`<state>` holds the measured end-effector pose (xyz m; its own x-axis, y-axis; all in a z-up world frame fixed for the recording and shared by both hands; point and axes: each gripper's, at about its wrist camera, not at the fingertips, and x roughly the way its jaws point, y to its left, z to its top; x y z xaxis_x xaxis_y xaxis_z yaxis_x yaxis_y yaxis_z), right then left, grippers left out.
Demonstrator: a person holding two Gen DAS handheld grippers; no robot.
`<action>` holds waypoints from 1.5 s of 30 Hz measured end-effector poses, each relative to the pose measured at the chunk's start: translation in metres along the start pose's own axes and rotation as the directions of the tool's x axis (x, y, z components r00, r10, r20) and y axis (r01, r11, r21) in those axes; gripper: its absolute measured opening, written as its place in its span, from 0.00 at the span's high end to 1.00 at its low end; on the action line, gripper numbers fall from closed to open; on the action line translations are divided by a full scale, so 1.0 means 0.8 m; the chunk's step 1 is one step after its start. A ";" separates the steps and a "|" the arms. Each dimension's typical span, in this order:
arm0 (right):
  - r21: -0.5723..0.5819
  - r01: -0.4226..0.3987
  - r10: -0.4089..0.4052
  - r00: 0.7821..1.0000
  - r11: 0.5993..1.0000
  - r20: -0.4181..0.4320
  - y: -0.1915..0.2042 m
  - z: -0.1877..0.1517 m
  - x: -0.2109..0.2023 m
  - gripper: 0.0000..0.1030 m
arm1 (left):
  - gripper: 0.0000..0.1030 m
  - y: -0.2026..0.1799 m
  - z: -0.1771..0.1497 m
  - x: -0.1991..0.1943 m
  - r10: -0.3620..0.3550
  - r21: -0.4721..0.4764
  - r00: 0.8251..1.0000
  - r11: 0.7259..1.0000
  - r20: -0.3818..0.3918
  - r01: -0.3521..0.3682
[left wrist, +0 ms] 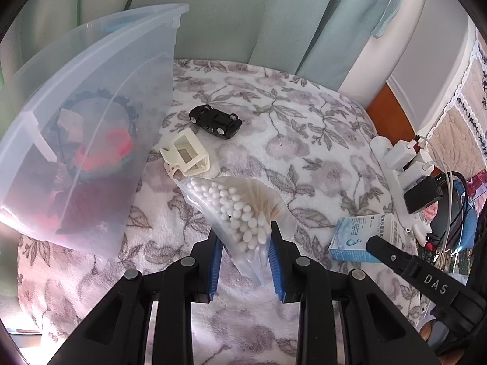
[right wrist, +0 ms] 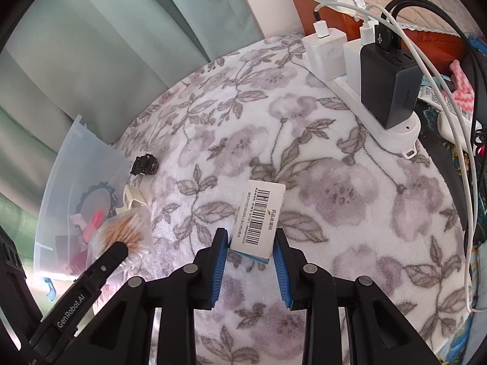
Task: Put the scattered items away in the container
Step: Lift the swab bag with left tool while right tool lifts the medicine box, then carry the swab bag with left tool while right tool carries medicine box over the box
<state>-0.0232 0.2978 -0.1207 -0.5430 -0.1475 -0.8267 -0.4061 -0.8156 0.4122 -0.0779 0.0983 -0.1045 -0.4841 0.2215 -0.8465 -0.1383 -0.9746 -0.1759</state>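
Your left gripper has its blue pads around the bag of cotton swabs, jaws pinching it just above the floral blanket, beside the clear container (already holding a few things). Your right gripper has its jaws spread either side of the small box, not clearly gripping it, while the black toy car and cream hair clip lie near the container

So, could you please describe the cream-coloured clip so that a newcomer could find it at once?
Start at the translucent storage bin on the floral blanket. Just off its near corner lies the cream hair clip, between a black toy car and a bag of cotton swabs. It alone is pale, boxy and hollow.
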 end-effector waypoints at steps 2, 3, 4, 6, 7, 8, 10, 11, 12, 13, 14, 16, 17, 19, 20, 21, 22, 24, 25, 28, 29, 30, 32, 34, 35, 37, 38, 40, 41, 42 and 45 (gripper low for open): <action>0.004 -0.001 0.001 1.000 1.000 0.000 -0.001 0.002 0.003 0.68 | 0.72 0.001 -0.001 0.004 0.001 -0.001 1.000 1.000 -0.009 -0.001; 0.006 -0.002 0.002 1.000 1.000 -0.002 -0.001 0.003 0.004 0.68 | 0.72 0.001 -0.001 0.007 0.002 -0.002 1.000 1.000 -0.013 -0.002; 0.008 -0.003 0.003 1.000 1.000 -0.003 -0.002 0.003 0.006 0.68 | 0.72 0.001 -0.002 0.009 0.003 -0.003 1.000 1.000 -0.018 -0.003; 0.012 -0.005 0.005 1.000 1.000 -0.006 -0.002 0.005 0.009 0.68 | 0.72 0.002 -0.002 0.013 0.004 -0.004 1.000 1.000 -0.027 -0.004; 0.014 -0.006 0.006 1.000 1.000 -0.007 -0.003 0.006 0.011 0.68 | 0.72 0.003 -0.003 0.016 0.005 -0.005 0.999 1.000 -0.032 -0.005; 0.016 -0.007 0.007 1.000 1.000 -0.009 -0.003 0.006 0.012 0.68 | 0.72 0.003 -0.003 0.018 0.006 -0.005 0.999 1.000 -0.037 -0.006; 0.020 -0.009 0.009 1.000 1.000 -0.012 -0.004 0.008 0.016 0.68 | 0.72 0.003 -0.003 0.021 0.008 -0.005 0.999 1.000 -0.044 -0.008; 0.021 -0.010 0.010 1.000 1.000 -0.013 -0.004 0.009 0.017 0.68 | 0.72 0.003 -0.003 0.023 0.009 -0.005 0.999 1.000 -0.046 -0.009; 0.022 -0.009 0.009 1.000 1.000 -0.014 -0.003 0.009 0.020 0.68 | 0.72 0.003 -0.003 0.024 0.009 -0.004 0.999 1.000 -0.048 -0.010; 0.022 -0.008 0.009 1.000 1.000 -0.016 -0.003 0.010 0.022 0.68 | 0.71 0.003 -0.003 0.026 0.010 -0.004 0.999 1.000 -0.051 -0.010; 0.024 -0.009 0.010 1.000 1.000 -0.020 -0.003 0.011 0.025 0.68 | 0.71 0.004 -0.003 0.027 0.011 -0.004 0.999 1.000 -0.053 -0.011; 0.028 -0.011 0.012 1.000 1.000 -0.029 -0.003 0.012 0.031 0.68 | 0.71 0.004 -0.002 0.029 0.012 -0.006 0.998 1.000 -0.056 -0.012; 0.030 -0.012 0.013 0.999 0.999 -0.033 -0.003 0.013 0.034 0.68 | 0.71 0.004 -0.002 0.030 0.013 -0.007 0.998 1.000 -0.058 -0.013; 0.030 -0.015 0.016 0.999 0.999 -0.040 -0.003 0.014 0.039 0.69 | 0.71 0.005 -0.002 0.032 0.015 -0.008 0.998 1.000 -0.062 -0.015; 0.030 -0.016 0.018 0.999 0.999 -0.042 -0.003 0.014 0.041 0.69 | 0.72 0.005 -0.002 0.033 0.016 -0.009 0.998 1.000 -0.064 -0.016; 0.032 -0.019 0.020 0.999 0.999 -0.045 -0.003 0.014 0.043 0.69 | 0.72 0.004 -0.002 0.032 0.016 -0.008 0.998 1.000 -0.063 -0.017; 0.033 -0.021 0.023 0.999 0.999 -0.048 -0.003 0.014 0.044 0.69 | 0.72 0.004 -0.002 0.031 0.017 -0.007 0.998 1.000 -0.061 -0.017; 0.037 -0.030 0.031 0.998 0.999 -0.049 -0.004 0.014 0.045 0.70 | 0.72 0.002 -0.001 0.029 0.018 -0.005 0.998 1.000 -0.058 -0.018; 0.038 -0.031 0.033 0.998 0.999 -0.048 -0.004 0.014 0.044 0.71 | 0.72 0.002 -0.001 0.028 0.018 -0.004 0.998 1.000 -0.056 -0.019; 0.042 -0.035 0.037 0.998 0.999 -0.046 -0.006 0.013 0.041 0.71 | 0.72 0.000 0.000 0.025 0.020 -0.001 0.999 1.000 -0.051 -0.020; 0.044 -0.036 0.038 0.998 0.998 -0.044 -0.007 0.013 0.039 0.71 | 0.72 0.000 0.000 0.023 0.020 0.000 0.999 1.000 -0.049 -0.020; 0.046 -0.037 0.039 0.998 0.998 -0.041 -0.008 0.013 0.036 0.71 | 0.72 -0.001 0.000 0.022 0.021 0.001 0.999 1.000 -0.048 -0.021; 0.050 -0.038 0.040 0.999 0.998 -0.033 -0.010 0.013 0.030 0.71 | 0.72 -0.002 0.001 0.020 0.021 0.003 0.999 1.000 -0.044 -0.021; 0.054 -0.042 0.043 0.999 0.998 -0.022 -0.011 0.014 0.022 0.71 | 0.72 -0.006 0.002 0.013 0.018 0.010 0.999 1.000 -0.030 -0.018; 0.052 -0.046 0.047 0.999 0.998 -0.011 -0.010 0.016 0.015 0.71 | 0.72 -0.007 0.003 0.009 0.016 0.014 1.000 1.000 -0.022 -0.016; 0.049 -0.055 0.055 0.998 0.997 0.010 -0.006 0.020 0.003 0.71 | 0.72 -0.011 0.005 0.000 0.013 0.021 1.000 1.000 -0.006 -0.013; 0.048 -0.059 0.059 0.998 0.997 0.021 -0.004 0.021 -0.004 0.71 | 0.72 -0.012 0.006 -0.006 0.010 0.022 1.000 1.000 0.004 -0.010; 0.044 -0.068 0.066 0.997 0.997 0.042 -0.001 0.025 -0.017 0.71 | 0.72 -0.015 0.010 -0.019 0.005 0.025 1.000 1.000 0.024 -0.006; 0.043 -0.072 0.070 0.996 0.996 0.053 0.001 0.027 -0.023 0.71 | 0.72 -0.016 0.013 -0.026 0.002 0.025 0.999 1.000 0.038 -0.003; 0.041 -0.077 0.074 0.995 0.996 0.063 0.003 0.029 -0.030 0.71 | 0.72 -0.017 0.017 -0.033 -0.002 0.025 0.999 1.000 0.052 0.000; 0.036 -0.089 0.086 0.992 0.995 0.095 0.008 0.035 -0.049 0.71 | 0.72 -0.020 0.028 -0.058 -0.016 0.021 0.995 1.000 0.097 0.014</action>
<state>-0.0251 0.3135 -0.0750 -0.6431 -0.1630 -0.7482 -0.3819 -0.7786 0.4979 -0.0725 0.1041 -0.0517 -0.5631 0.2387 -0.7912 -0.1631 -0.9706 -0.1768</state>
